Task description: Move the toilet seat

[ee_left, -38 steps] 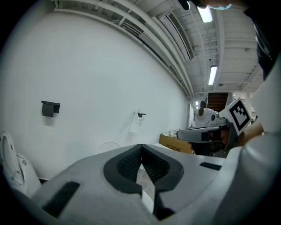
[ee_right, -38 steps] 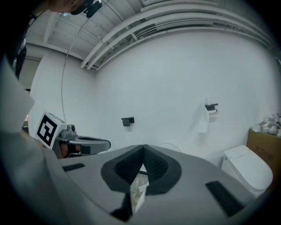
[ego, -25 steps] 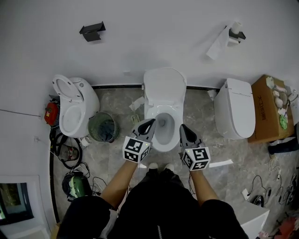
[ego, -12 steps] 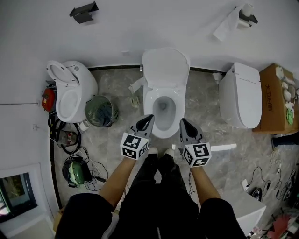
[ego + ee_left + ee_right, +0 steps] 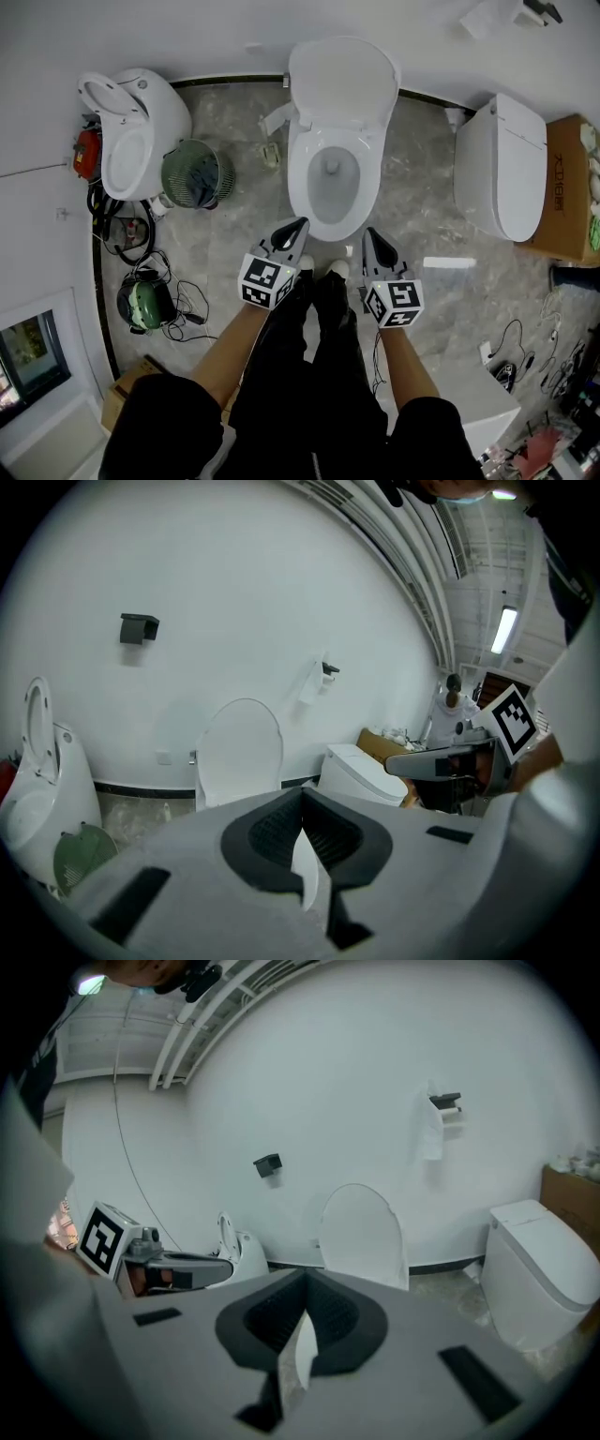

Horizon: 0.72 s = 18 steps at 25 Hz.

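The white middle toilet (image 5: 326, 183) stands against the wall with its seat and lid (image 5: 339, 82) raised upright. The raised lid also shows in the left gripper view (image 5: 239, 752) and the right gripper view (image 5: 364, 1232). My left gripper (image 5: 296, 228) is shut and empty, just off the bowl's front left rim. Level with it, off the front right rim, my right gripper (image 5: 370, 236) is shut and empty as well. Neither touches the toilet. Each gripper's own view shows its jaws (image 5: 302, 799) (image 5: 304, 1283) closed together with nothing between them.
Another toilet (image 5: 127, 131) with its lid up stands at the left, with a green bin (image 5: 195, 173) beside it. A closed toilet (image 5: 506, 169) and a cardboard box (image 5: 574, 178) are at the right. A green helmet (image 5: 142, 302) and cables lie on the floor at the left.
Both grippers have sunk, still shut and side by side, to the front rim of the middle bowl. The toilets have slid up the picture and look larger.
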Each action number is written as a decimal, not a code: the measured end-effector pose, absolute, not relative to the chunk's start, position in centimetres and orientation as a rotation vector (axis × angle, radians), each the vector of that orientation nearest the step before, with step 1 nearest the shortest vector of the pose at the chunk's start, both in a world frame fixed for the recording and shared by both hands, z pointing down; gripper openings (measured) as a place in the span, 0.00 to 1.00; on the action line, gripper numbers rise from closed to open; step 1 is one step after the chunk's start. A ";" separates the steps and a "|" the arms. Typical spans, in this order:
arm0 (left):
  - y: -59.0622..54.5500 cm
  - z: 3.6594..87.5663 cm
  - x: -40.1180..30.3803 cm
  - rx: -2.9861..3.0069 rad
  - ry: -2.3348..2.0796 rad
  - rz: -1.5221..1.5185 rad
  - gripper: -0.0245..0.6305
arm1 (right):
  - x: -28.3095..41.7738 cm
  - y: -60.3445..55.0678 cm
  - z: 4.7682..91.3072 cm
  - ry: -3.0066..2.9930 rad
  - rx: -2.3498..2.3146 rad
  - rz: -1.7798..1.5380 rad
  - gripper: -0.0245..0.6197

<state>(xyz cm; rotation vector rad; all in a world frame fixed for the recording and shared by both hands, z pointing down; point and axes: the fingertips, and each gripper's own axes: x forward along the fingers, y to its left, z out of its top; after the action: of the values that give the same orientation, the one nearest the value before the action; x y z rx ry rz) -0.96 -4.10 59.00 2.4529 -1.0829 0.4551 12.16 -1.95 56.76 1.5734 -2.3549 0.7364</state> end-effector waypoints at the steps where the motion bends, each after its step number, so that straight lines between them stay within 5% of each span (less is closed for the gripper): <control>1: -3.8 59.4 -1.0 2.446 -1.079 0.450 0.05 | 12.0 -1.8 57.1 -2.357 1.569 0.742 0.04; 9: -2.4 63.8 -1.4 2.359 -1.027 0.429 0.06 | 11.9 -0.8 60.9 -2.329 1.589 0.798 0.07; 18: -1.0 71.9 -3.0 2.094 -0.996 0.391 0.33 | 11.1 0.5 68.9 -2.204 1.575 0.978 0.26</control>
<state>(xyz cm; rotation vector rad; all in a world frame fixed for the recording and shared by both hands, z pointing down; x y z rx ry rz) -3.00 -0.98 71.94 2.0938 -0.9962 0.3913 11.10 0.49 68.85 1.5749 -2.2037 0.9779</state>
